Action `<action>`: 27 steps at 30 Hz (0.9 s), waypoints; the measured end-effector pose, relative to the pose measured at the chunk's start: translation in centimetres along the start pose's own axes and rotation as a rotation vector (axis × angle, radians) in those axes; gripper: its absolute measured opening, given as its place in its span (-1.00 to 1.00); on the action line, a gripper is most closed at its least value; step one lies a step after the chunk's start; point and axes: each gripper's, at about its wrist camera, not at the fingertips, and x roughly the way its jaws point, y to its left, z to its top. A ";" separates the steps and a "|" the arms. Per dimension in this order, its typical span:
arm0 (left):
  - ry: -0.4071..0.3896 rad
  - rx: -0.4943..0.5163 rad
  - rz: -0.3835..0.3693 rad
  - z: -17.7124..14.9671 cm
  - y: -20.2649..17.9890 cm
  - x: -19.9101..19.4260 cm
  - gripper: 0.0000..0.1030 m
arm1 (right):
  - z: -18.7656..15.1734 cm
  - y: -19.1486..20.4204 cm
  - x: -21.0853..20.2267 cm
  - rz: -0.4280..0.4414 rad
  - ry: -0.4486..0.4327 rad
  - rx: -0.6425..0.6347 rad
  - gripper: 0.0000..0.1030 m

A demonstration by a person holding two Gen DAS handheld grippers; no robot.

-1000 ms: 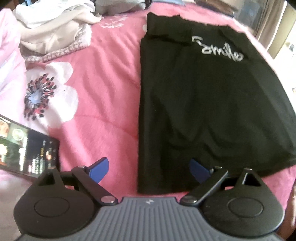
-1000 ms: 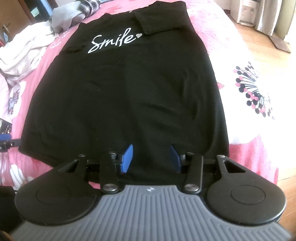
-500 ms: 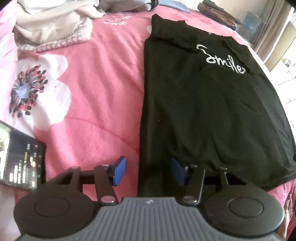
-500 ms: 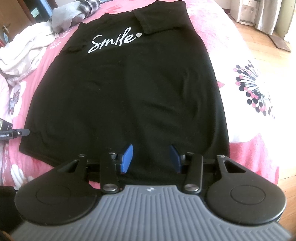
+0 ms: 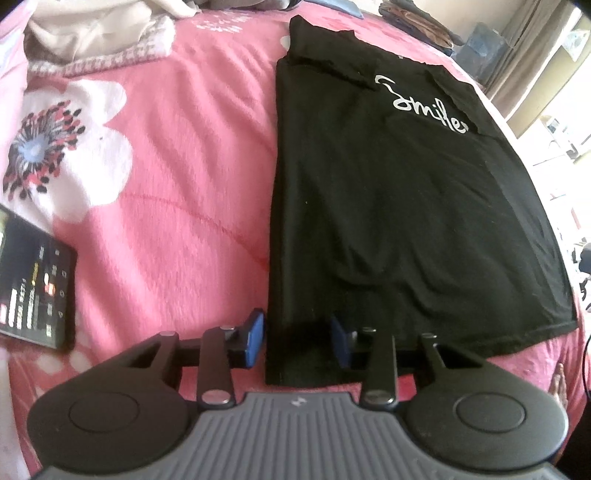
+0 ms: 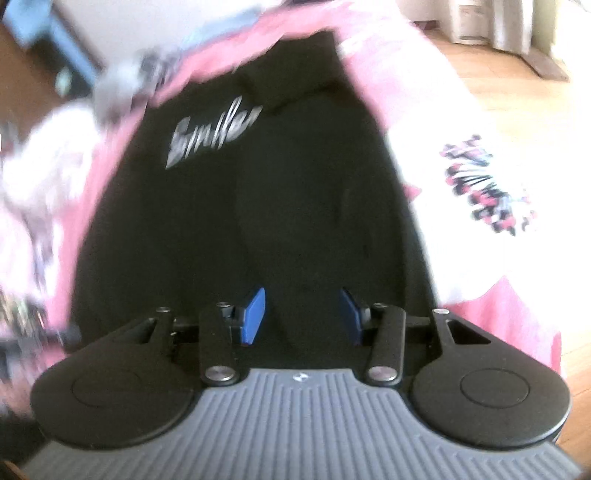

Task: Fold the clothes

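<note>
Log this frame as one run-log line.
stage: grabbing hem | left claw: just been closing round black T-shirt corner, not yet pinched | right claw: open over hem, blurred

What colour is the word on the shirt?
White, on the black shirt; the left wrist view shows it best.

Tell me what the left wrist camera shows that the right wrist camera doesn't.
Only the left wrist view: a phone with its screen lit on the pink bedspread, and the left gripper, whose jaws have just been closing around the near left corner of the black shirt.

Only the right wrist view: wooden floor beside the bed, and the right gripper over the shirt's hem, pads apart. This view is blurred.

Both: the shirt with its Smile lettering, the bedspread, and a heap of pale clothes.
</note>
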 end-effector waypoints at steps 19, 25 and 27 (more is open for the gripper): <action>0.016 -0.005 -0.010 0.0 -0.1 0.4 -0.19 | 2.1 -10.9 3.3 0.122 -0.018 0.288 -0.08; 0.019 0.019 -0.005 -0.2 -0.4 0.3 -0.19 | 1.0 -12.7 4.0 0.210 0.017 0.373 -0.09; 0.023 0.028 -0.009 -0.4 -0.3 0.1 -0.19 | 0.3 -12.8 3.9 0.235 0.045 0.377 -0.09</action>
